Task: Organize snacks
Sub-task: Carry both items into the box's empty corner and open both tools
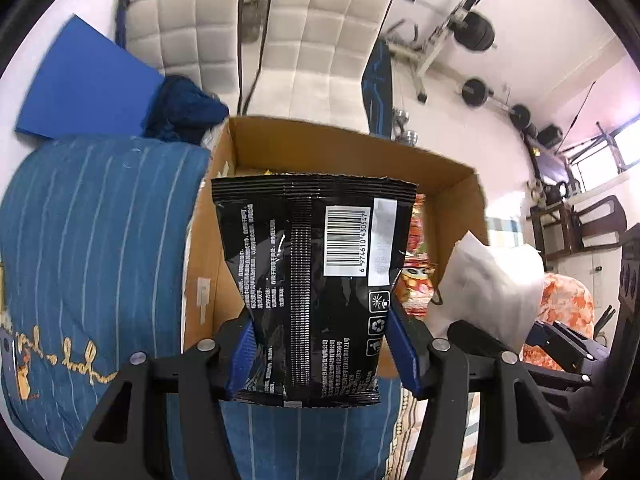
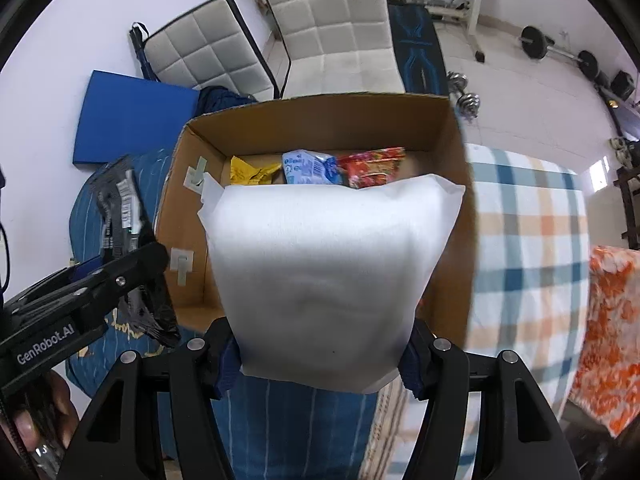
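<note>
My left gripper (image 1: 320,344) is shut on a black snack bag (image 1: 316,264) with a barcode, held upright in front of an open cardboard box (image 1: 460,184). The same black bag (image 2: 120,208) and left gripper (image 2: 132,276) show at the left of the right wrist view. My right gripper (image 2: 320,356) is shut on a plain white pouch (image 2: 328,264), held over the near side of the box (image 2: 320,120). Inside the box lie a yellow packet (image 2: 252,172), a blue-white packet (image 2: 308,166) and a red packet (image 2: 372,166). The white pouch (image 1: 492,284) appears right of the box in the left view.
The box sits on a bed with a blue striped pillow (image 1: 100,248) at its left and a plaid sheet (image 2: 528,240) at its right. An orange floral cloth (image 2: 608,332) lies far right. White padded cushions (image 2: 340,28), a blue board (image 2: 132,120) and gym weights (image 2: 536,40) lie beyond.
</note>
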Demonstrator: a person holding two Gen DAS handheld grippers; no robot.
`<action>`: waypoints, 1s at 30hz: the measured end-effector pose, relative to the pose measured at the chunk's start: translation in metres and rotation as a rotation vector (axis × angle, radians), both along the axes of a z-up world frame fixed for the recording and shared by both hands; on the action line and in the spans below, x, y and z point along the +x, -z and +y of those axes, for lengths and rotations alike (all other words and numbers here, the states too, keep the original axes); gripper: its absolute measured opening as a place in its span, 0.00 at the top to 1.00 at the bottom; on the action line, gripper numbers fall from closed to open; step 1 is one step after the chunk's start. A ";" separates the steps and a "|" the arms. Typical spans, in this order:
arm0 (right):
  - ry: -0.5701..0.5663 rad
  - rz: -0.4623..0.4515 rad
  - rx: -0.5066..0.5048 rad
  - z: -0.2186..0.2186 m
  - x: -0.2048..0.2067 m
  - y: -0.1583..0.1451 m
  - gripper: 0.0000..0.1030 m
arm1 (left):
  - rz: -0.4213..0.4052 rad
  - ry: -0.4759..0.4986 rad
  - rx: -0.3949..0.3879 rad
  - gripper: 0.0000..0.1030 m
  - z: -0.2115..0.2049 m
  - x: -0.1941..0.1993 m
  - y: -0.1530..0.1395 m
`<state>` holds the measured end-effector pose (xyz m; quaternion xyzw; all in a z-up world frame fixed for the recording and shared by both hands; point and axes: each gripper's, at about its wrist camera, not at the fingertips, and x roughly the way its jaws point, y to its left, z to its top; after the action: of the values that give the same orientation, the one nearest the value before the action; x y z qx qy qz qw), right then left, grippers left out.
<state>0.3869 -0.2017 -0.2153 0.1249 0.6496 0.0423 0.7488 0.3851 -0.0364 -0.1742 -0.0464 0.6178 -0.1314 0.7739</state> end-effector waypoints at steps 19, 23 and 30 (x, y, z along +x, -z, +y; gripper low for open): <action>-0.067 0.294 0.093 0.031 0.052 0.151 0.35 | 0.452 0.077 0.083 0.45 -0.025 0.072 0.149; -0.112 0.312 0.067 0.035 0.055 0.160 0.33 | 0.488 0.081 0.093 0.45 -0.028 0.064 0.164; -0.153 0.339 0.033 0.050 0.060 0.174 0.30 | 0.521 0.087 0.119 0.44 -0.034 0.065 0.178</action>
<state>0.4472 -0.1515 -0.3890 0.0930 0.7733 0.0883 0.6210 0.4500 -0.0707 -0.3518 -0.0064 0.8041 -0.1118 0.5839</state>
